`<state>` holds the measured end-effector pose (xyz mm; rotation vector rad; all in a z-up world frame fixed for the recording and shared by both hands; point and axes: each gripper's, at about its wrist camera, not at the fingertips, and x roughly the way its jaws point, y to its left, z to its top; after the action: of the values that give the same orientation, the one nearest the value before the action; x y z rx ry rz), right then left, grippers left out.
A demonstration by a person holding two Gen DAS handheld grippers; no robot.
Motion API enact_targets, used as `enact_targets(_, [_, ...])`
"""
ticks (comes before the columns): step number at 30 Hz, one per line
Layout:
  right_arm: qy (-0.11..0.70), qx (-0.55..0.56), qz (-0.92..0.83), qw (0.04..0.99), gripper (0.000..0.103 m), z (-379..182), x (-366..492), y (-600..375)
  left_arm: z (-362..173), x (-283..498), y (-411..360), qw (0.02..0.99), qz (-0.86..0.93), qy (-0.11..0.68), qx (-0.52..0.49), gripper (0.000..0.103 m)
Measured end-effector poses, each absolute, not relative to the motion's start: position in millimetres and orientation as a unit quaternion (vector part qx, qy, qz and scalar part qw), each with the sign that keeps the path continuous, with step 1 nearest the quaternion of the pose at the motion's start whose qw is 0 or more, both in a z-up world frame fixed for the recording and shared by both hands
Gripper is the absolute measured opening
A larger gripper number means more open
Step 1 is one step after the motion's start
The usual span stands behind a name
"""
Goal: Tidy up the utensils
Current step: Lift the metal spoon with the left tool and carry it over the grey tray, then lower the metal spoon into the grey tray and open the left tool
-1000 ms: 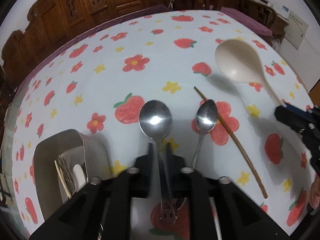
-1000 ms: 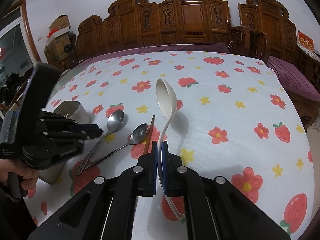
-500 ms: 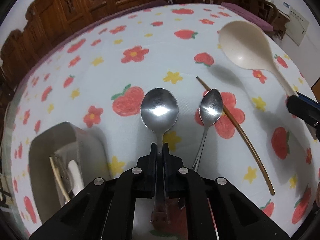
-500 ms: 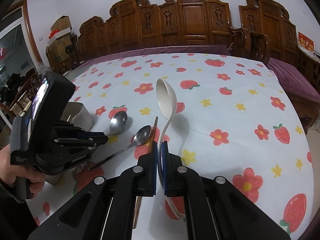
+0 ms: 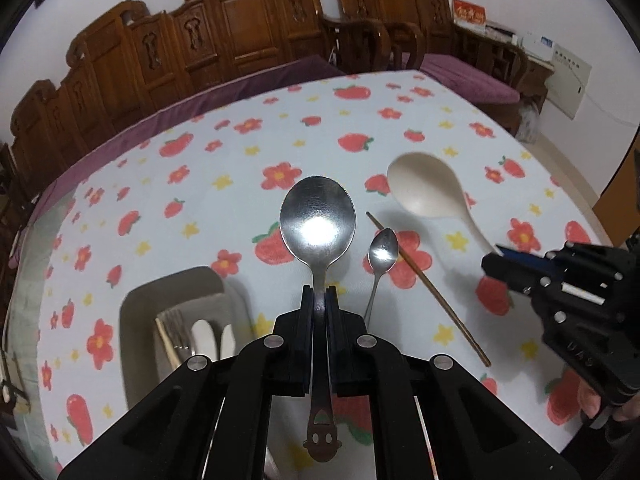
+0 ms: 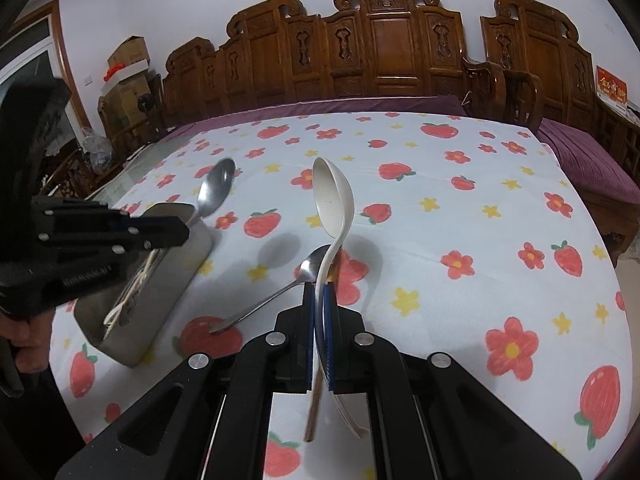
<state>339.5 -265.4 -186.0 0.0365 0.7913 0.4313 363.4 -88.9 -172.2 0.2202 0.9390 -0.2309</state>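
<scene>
Lifted clear of the tablecloth (image 5: 400, 128) since a second ago, the large steel spoon (image 5: 318, 224) is clamped by the left gripper (image 5: 319, 300); the metal holder (image 5: 136, 320) lies left of the jaws. The cream ladle (image 6: 334, 204) is clamped in the right gripper (image 6: 319, 300). Each should be lowered handle-first, kept vertical.

We can read almost nothing. A red sign (image 6: 611, 89) on the right, behind the wooden chairs, carries gold characters too small for us to make out. Embossed lettering on the left tool's (image 6: 182, 232) black body stays blurred and illegible.
</scene>
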Motion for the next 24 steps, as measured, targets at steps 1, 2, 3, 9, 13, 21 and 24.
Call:
enact_targets(1, [0.381, 0.017, 0.209, 0.900, 0.006, -185, 337, -264, -169, 361, -86, 0.881, -0.111, 0.448, 0.103, 0.005])
enact_targets(2, [0.380, 0.016, 0.211, 0.901, 0.006, -184, 335, -262, -166, 358, -82, 0.882, -0.112, 0.445, 0.102, 0.005])
enact_targets(3, [0.378, 0.015, 0.211, 0.901, 0.006, -183, 332, -260, -164, 355, -80, 0.883, -0.111, 0.444, 0.101, 0.005])
enact_targets(9, [0.371, 0.005, 0.220, 0.902, 0.006, -176, 317, -243, -154, 343, -53, 0.891, -0.107, 0.433, 0.087, 0.005])
enact_targets(13, [0.363, 0.002, 0.228, 0.904, 0.006, -168, 306, -231, -157, 339, -32, 0.893, -0.101, 0.432, 0.075, 0.005])
enact_targets(21, [0.360, -0.010, 0.239, 0.902, 0.006, -168, 301, -211, -187, 345, 13, 0.889, -0.074, 0.449, 0.048, 0.005])
enact_targets(24, [0.365, -0.016, 0.242, 0.899, 0.006, -171, 302, -205, -197, 346, 28, 0.887, -0.063, 0.455, 0.035, 0.005])
